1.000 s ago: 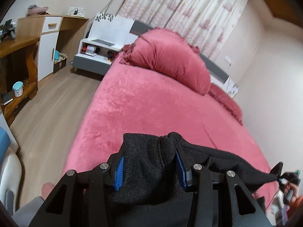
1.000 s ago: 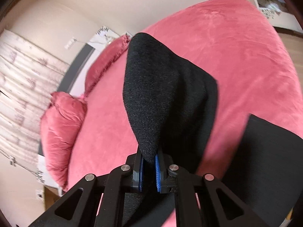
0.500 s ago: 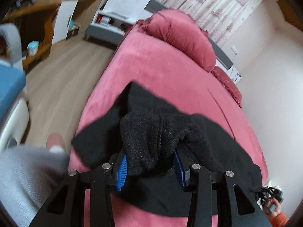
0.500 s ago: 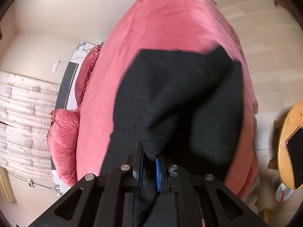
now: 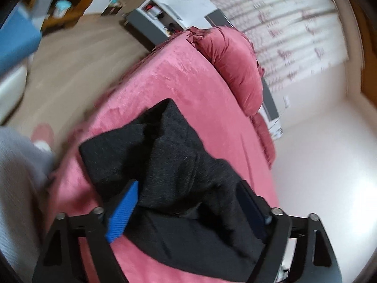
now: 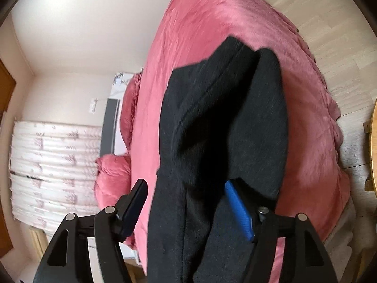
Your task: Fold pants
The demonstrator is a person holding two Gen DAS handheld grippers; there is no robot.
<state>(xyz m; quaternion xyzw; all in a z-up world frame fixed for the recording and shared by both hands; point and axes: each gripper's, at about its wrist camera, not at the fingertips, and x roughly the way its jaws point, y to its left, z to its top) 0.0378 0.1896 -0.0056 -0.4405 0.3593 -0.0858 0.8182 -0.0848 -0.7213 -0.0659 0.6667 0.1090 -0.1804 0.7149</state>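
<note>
The black pants (image 5: 179, 179) lie bunched on the pink bed (image 5: 183, 87). In the left wrist view, my left gripper (image 5: 186, 202) is open, its blue pads wide apart with a fold of the pants loose between them. In the right wrist view, the pants (image 6: 212, 129) stretch away across the bed (image 6: 207, 18). My right gripper (image 6: 186, 202) is open too, with the cloth lying between its spread fingers and not pinched.
Pink pillows (image 5: 233, 68) sit at the bed's head below the curtain (image 5: 289, 23). Wooden floor (image 5: 70, 66) and a grey-and-white nightstand (image 5: 162, 16) lie left of the bed. A wooden table edge (image 6: 373, 146) is at right. My grey-clad leg (image 5: 18, 188) stands at the bed's near edge.
Both grippers have opened and let go of the pants, which dropped from held up in the air onto the bed. Both cameras tilted down and swung.
</note>
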